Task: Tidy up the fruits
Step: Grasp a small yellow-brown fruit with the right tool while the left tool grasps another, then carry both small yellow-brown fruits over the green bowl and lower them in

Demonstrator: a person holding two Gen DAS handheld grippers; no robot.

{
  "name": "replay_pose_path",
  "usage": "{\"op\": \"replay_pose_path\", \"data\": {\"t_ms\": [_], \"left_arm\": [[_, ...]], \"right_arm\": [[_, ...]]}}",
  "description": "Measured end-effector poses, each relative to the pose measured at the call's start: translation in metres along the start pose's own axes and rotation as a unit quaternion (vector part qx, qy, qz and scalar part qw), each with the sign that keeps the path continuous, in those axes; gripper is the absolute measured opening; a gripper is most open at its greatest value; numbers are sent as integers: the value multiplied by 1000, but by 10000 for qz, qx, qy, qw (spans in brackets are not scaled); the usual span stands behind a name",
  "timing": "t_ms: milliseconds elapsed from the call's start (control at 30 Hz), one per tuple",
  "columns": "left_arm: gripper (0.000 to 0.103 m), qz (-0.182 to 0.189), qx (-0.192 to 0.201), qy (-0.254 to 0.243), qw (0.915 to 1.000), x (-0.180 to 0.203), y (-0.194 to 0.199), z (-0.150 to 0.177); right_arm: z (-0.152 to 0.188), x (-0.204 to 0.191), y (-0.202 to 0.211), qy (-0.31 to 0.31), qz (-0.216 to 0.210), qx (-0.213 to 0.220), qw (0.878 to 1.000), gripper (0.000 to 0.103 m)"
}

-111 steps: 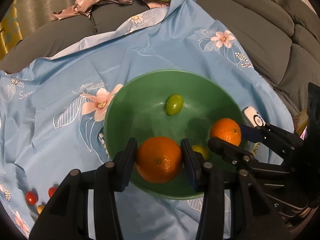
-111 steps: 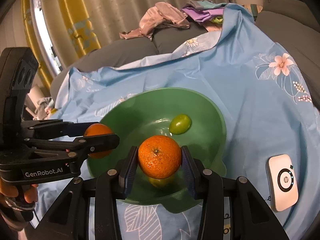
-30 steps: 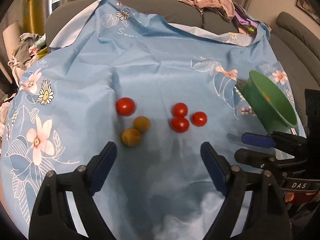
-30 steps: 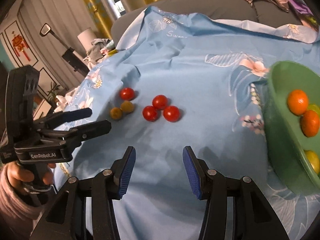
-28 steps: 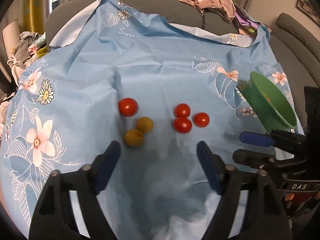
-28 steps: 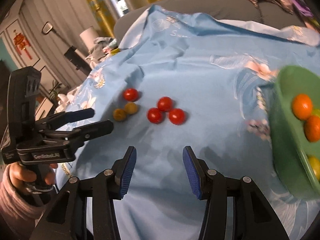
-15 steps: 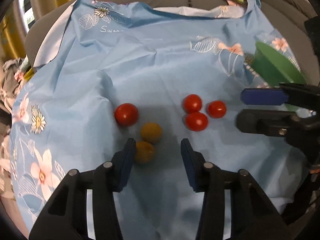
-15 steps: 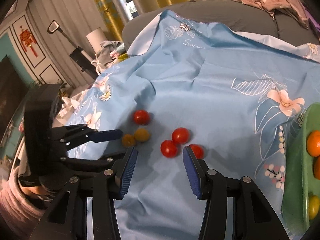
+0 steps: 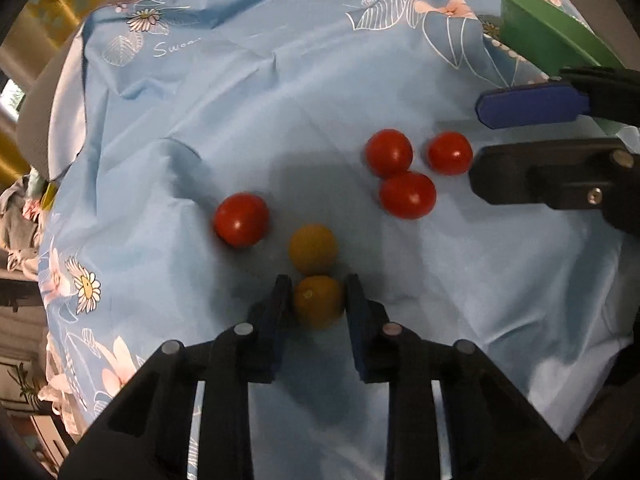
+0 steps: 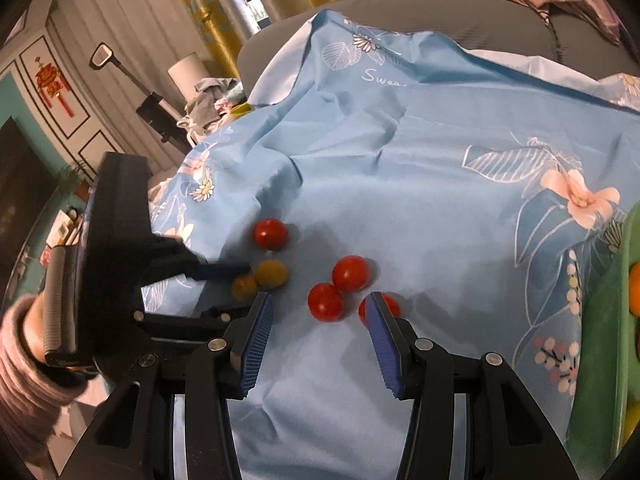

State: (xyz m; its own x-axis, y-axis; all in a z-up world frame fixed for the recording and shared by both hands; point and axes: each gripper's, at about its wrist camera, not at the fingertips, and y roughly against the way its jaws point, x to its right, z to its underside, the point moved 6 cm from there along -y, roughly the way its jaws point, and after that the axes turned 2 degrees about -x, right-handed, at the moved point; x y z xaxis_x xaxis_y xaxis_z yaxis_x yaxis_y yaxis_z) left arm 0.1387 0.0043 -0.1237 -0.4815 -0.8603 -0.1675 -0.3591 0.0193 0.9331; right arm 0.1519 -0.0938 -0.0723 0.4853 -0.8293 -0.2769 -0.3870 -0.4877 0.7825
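My left gripper [image 9: 318, 298] clamps the low-centre yellow fruit [image 9: 319, 301]; I should lift straight, sparing its neighbour [image 9: 313, 248]. Right gripper [image 10: 320, 338] gapes, empty.

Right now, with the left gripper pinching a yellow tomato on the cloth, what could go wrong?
1. The left gripper is shut on a small round yellow tomato; it could squirt out or get crushed.
2. A second yellow tomato touches the held one and may roll when it lifts.
3. The right gripper hangs open over the red tomatoes; a nudge could scatter them on the loose cloth, away from the bowl.
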Motion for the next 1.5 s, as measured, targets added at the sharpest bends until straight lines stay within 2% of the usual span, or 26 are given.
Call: {"op": "replay_pose_path", "data": {"t_ms": [133, 300, 467, 567, 667, 767, 900, 1000, 1033, 1200, 1500], "left_arm": [[26, 144, 160, 198, 9996, -4, 1, 1], [26, 501, 501, 809, 9942, -7, 13, 8], [27, 652, 1044, 1471, 9814, -15, 48, 26], [27, 758, 1228, 1759, 9738, -19, 60, 39], [27, 794, 1301, 1950, 9689, -22, 64, 47], [27, 847, 1315, 2041, 9664, -24, 65, 51], [27, 897, 1349, 2087, 9645, -29, 65, 54], [27, 917, 1351, 2151, 9628, -31, 63, 56], [27, 915, 1351, 2171, 9624, -31, 63, 57], [27, 912, 1377, 2239, 9605, -32, 67, 58], [27, 903, 1419, 2130, 9625, -18, 79, 50]], "right_arm": [[-3, 0, 0, -33, -64, 56, 10000, 51], [-1, -2, -7, 54, -113, -107, 9999, 51], [-4, -19, -16, 403, -233, -177, 9988, 51], [-6, -31, -33, 532, -355, -346, 9973, 51], [-7, -42, -51, 670, -420, -475, 9957, 51], [-9, -47, -72, 860, -194, -630, 9941, 51], [-13, -50, -87, 934, -110, -772, 9926, 43], [-13, -52, -93, 984, -128, -822, 9917, 30], [-14, -51, -93, 966, -125, -820, 9919, 30], [-14, -52, -81, 961, -9, -677, 9931, 29], [-13, -45, -12, 847, 212, -124, 9961, 29]]}}
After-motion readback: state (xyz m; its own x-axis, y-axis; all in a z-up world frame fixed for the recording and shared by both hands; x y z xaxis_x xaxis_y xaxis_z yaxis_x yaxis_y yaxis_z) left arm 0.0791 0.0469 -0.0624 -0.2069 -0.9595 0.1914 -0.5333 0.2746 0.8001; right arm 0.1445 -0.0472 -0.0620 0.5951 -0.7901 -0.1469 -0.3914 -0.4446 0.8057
